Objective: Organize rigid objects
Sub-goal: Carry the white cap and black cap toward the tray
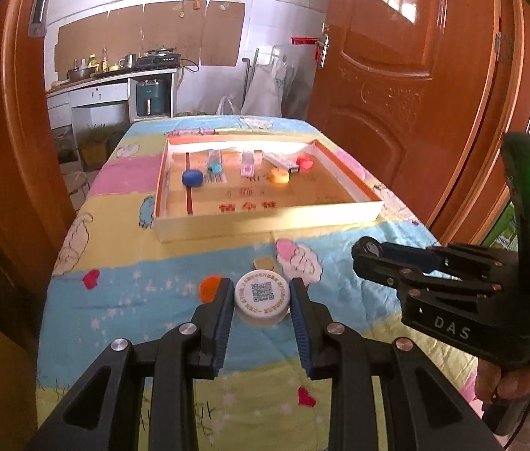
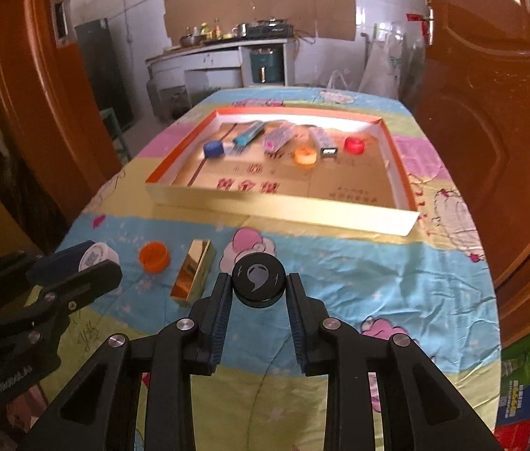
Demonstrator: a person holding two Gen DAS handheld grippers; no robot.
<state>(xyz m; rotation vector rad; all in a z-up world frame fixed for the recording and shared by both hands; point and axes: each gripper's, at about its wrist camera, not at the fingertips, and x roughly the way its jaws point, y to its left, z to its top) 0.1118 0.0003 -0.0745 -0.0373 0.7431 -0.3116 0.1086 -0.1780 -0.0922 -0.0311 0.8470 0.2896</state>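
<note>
My left gripper [image 1: 262, 300] is shut on a white cap with a QR code [image 1: 263, 298], held above the patterned cloth. My right gripper [image 2: 258, 287] is shut on a black round cap [image 2: 258, 280], also held off the cloth; it shows from the side [image 1: 373, 253] in the left wrist view. An orange cap [image 2: 154, 256] and a gold box [image 2: 193, 270] lie on the cloth between the two grippers. Beyond them stands a shallow cardboard tray [image 1: 265, 223] holding a blue cap [image 1: 192, 178], an orange-yellow cap [image 1: 279, 175], a red cap [image 1: 305, 161] and several small packets.
The table [image 2: 358, 274] is covered by a colourful cartoon cloth. Brown doors [image 1: 396, 75] flank it left and right. A kitchen counter [image 1: 114, 75] with pots lies behind. Stacked boxes [image 2: 527, 376] sit low on the right. A hand [image 1: 497, 379] grips the right tool.
</note>
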